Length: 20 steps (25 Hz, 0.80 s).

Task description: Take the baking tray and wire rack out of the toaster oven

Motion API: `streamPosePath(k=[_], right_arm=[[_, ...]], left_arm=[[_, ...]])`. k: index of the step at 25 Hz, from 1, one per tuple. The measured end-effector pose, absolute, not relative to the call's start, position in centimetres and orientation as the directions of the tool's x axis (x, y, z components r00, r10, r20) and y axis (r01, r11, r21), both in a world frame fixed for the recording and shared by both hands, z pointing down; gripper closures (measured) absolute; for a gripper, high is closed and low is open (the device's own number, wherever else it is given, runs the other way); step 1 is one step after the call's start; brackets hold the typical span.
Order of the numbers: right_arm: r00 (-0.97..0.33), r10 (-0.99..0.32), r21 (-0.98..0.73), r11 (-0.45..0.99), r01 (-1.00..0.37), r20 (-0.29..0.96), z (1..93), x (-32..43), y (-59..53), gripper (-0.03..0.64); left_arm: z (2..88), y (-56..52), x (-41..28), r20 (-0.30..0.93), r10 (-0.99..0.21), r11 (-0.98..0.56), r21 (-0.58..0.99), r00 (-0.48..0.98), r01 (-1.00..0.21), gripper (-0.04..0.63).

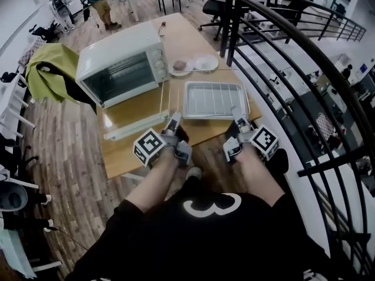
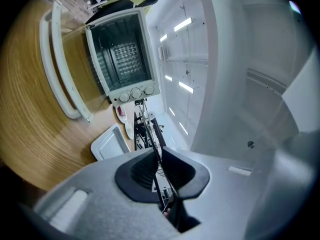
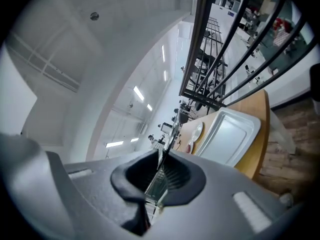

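1. The left gripper (image 1: pixel 173 120) has its jaws nearly together, clamped on the left edge of the wire rack (image 1: pixel 205 100); in the left gripper view the thin wires run edge-on between the dark pads (image 2: pixel 137 171)
2. The right gripper (image 1: pixel 239 117) is likewise closed down on the right edge of the rack, and the right gripper view shows the metal rim pinched between its pads (image 3: pixel 182 176)
3. The rack is out of the toaster oven (image 1: pixel 120 63) and is held roughly level between the two grippers, over the near right part of the wooden table (image 1: pixel 135 151)
4. The baking tray (image 1: pixel 215 85) is also out of the oven; it lies flat on the table directly under the rack, near the table's right edge, and both gripper views show it sitting below the rack
5. The oven stands on the table's far left part with its glass door (image 1: pixel 132 126) folded down toward the person, and its inside looks empty of tray and rack
6. Two small plates (image 1: pixel 193 65) sit side by side just behind the tray, beside the oven's knobs; the left one carries something brownish
7. A green cloth (image 1: pixel 53 69) hangs left of the oven, and a dark railing (image 1: pixel 275 57) curves along the table's right side
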State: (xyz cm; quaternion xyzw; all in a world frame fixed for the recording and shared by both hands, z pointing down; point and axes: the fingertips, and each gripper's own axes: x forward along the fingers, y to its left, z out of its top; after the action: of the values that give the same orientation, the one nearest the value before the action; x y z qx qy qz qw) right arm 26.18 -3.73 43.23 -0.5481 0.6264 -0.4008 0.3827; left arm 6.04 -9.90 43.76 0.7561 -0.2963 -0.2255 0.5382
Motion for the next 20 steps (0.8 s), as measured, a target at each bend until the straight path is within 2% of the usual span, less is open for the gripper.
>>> streamPosePath(k=[10, 20], right_arm=[[-0.025, -1.0, -0.926, 0.008, -0.376, 0.001, 45.4, 30.8, -3.6, 0.591], [-0.021, -0.997, -0.937, -0.066, -0.344, 0.077, 49.7, 33.0, -7.3, 0.589]], left_arm=[[46.1, -11.4, 11.4, 0.029, -0.62, -0.222, 0.952, 0.784, -0.211, 0.561], [49.7, -15.3, 13.7, 0.121, -0.596, -0.168, 0.948, 0.794, -0.271, 0.561]])
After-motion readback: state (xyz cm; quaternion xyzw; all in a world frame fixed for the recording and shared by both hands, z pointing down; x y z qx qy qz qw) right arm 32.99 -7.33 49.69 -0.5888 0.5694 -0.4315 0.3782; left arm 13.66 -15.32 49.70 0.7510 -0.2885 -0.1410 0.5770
